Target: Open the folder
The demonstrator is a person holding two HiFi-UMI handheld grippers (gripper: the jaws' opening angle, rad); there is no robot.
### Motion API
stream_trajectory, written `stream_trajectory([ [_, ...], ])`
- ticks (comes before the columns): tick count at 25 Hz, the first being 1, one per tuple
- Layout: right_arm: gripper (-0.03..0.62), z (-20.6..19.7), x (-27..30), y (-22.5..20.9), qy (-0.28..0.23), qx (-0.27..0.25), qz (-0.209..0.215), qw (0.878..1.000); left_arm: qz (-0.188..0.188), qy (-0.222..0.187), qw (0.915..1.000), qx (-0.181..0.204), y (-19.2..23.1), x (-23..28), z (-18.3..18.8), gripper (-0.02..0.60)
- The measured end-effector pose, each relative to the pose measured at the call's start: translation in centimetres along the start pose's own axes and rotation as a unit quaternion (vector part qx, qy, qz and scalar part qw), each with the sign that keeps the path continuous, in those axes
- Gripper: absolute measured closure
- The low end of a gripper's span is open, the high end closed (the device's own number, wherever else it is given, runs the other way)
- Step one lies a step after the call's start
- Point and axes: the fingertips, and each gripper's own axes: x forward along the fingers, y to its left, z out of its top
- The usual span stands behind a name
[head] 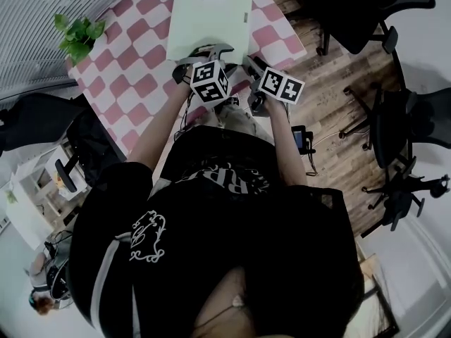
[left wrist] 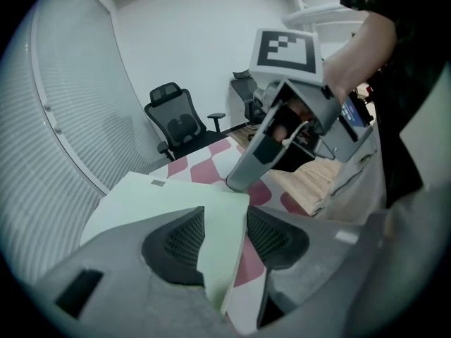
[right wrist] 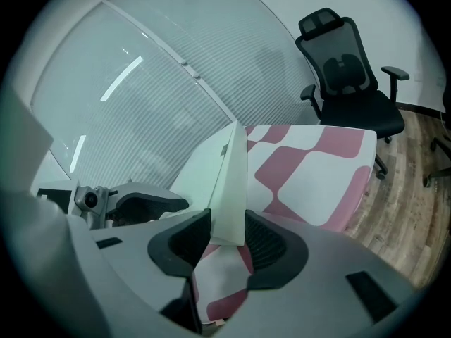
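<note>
The folder [head: 209, 16] is pale green and lies on a table covered with a pink and white checked cloth [head: 141, 62]. It is straight in front of the person, with its near edge at the two grippers. At that near edge the upper cover is lifted. In the right gripper view we see this cover almost edge-on, as a thin sheet that rises from between the jaws, while the rest of the folder lies flat beside it.

The right gripper [right wrist: 227, 241] has the near corner of the cover between its two pads. Both pads lie against the sheet, so we read this as a grip on the cover.

The left gripper [left wrist: 225, 241] is just beside it, at the same near edge. Its jaws stand apart with a corner of the cover between them. The sheet lies over the pad at the picture's left, and next to the other pad the cloth shows through a gap, so this gripper does not pinch it.

A small green plant [head: 77, 35] is at the left side of the table, near a ribbed wall [head: 42, 27]. At the right, black office chairs [head: 394, 125] stand on a wooden floor [head: 331, 139].
</note>
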Motion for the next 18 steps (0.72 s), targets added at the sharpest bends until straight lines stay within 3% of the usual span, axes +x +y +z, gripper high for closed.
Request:
stream_trajectory([
  [4,0.451,0.0,0.0,0.0,-0.003,-0.009,0.001,1.0,-0.004,-0.015,0.9998,-0.016,-0.5,-0.8,0.7,0.455],
  [9,0.451,-0.1,-0.1,0.0,-0.008,0.0,0.009,1.0,0.023,-0.03,0.999,-0.023,-0.4,-2.0,1.4,0.518],
  [14,0.451,0.0,-0.2,0.0,-0.009,-0.004,0.011,1.0,0.017,-0.051,0.9939,-0.096,0.3,-3.0,1.9,0.54],
  [18,0.451,0.0,-0.2,0.0,-0.007,-0.007,0.01,1.0,0.029,-0.068,0.9883,-0.133,1.1,-4.2,2.4,0.556],
])
